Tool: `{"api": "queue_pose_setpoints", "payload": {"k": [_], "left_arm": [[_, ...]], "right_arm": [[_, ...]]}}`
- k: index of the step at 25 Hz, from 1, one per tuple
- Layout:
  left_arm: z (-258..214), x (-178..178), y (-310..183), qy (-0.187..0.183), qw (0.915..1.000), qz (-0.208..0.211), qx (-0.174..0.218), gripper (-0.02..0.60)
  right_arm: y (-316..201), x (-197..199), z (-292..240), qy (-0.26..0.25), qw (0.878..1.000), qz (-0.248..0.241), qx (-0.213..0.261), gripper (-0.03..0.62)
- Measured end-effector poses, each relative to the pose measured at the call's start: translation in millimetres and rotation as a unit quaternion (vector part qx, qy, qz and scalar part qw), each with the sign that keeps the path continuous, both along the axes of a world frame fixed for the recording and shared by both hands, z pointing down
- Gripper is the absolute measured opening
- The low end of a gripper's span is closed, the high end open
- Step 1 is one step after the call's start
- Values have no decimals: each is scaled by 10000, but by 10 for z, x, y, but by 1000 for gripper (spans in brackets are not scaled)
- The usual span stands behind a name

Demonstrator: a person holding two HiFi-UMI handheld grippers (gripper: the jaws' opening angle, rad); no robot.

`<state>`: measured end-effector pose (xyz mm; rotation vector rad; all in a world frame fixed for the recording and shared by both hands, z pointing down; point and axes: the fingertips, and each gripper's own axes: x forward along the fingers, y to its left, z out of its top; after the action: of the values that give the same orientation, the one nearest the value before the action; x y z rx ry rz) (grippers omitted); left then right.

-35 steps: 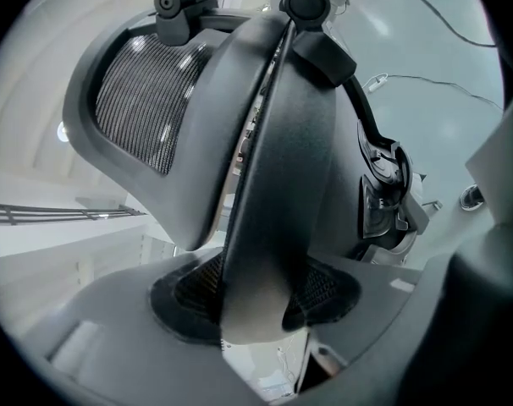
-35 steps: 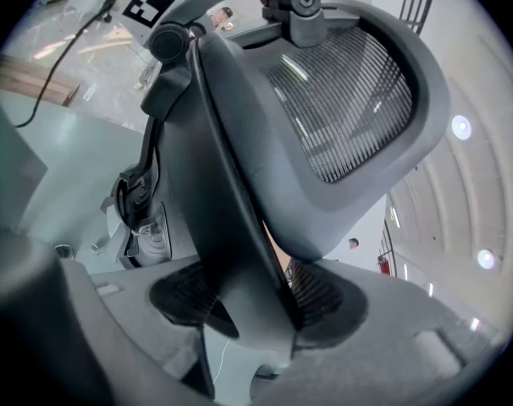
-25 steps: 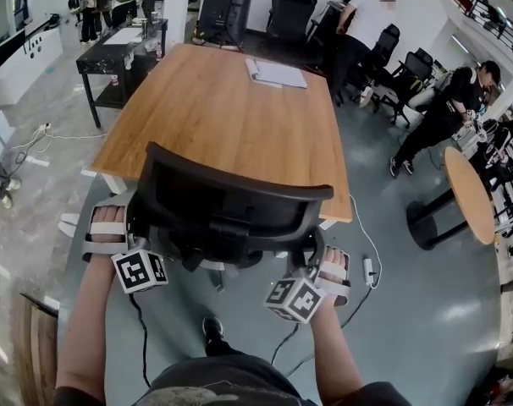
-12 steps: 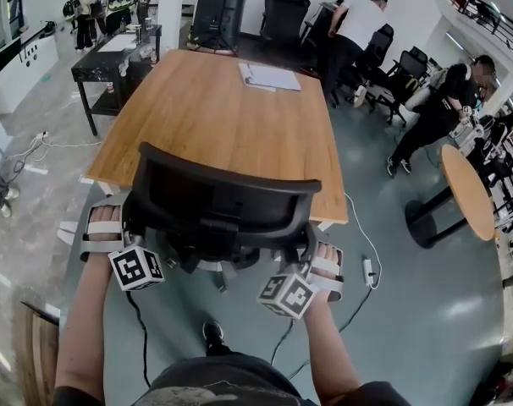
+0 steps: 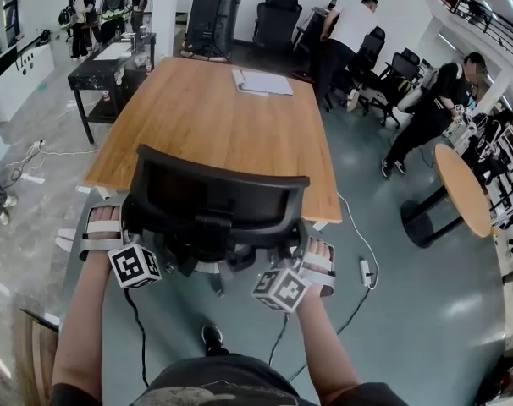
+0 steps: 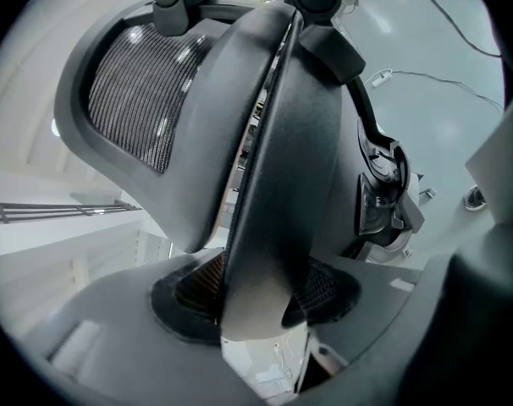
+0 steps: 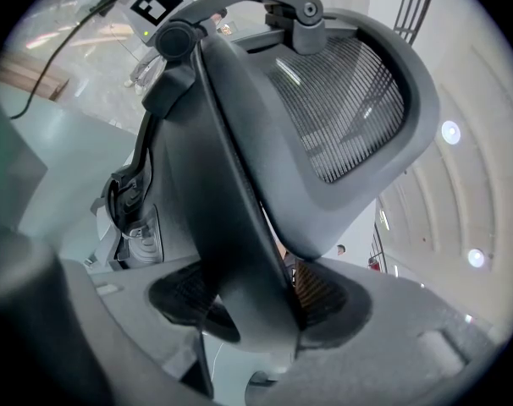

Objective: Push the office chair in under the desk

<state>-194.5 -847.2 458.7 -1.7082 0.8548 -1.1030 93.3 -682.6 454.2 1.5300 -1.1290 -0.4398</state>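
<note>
The black office chair [image 5: 214, 201] stands with its back to me at the near edge of the wooden desk [image 5: 214, 117]. My left gripper [image 5: 128, 222] clasps the left edge of the backrest and my right gripper [image 5: 299, 245] the right edge. In the left gripper view the backrest's rim [image 6: 282, 142] runs between the jaws of my left gripper [image 6: 256, 299], with both pads against it. In the right gripper view the rim [image 7: 231, 184] fills the gap of my right gripper [image 7: 256, 303]. Its jaws are opening, though the pads still touch the rim. The seat and base are hidden.
A stack of papers [image 5: 262, 83] lies at the desk's far end. A black side table [image 5: 113, 62] stands at the back left, a round table [image 5: 464, 189] at the right. A power strip [image 5: 364, 271] and cables lie on the floor. People and other chairs [image 5: 278, 15] are behind the desk.
The chair has edged a little forward toward the desk with both grippers on its backrest. The right gripper has shifted slightly left and forward.
</note>
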Motion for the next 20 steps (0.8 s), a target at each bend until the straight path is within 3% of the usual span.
{"api": "queue_pose_setpoints", "payload": {"k": [5, 8, 10, 16, 20], "left_arm": [[17, -47, -31, -120, 9999, -52, 10, 259], [-10, -108, -20, -138, 9991, -211, 347, 267], [-36, -189, -7, -83, 9972, -404, 626, 236], [-67, -517, 210, 310, 9933, -854, 712, 192], [-114, -675, 533, 797, 9906, -973, 545, 166]], "right_arm": [[7, -59, 20, 117, 9997, -194, 83, 262], [88, -93, 10, 114, 9992, -299, 223, 293], [154, -103, -31, 17, 9987, -289, 429, 293], [373, -225, -159, -236, 9958, -279, 836, 293], [580, -392, -226, -381, 9933, -303, 1050, 293]]}}
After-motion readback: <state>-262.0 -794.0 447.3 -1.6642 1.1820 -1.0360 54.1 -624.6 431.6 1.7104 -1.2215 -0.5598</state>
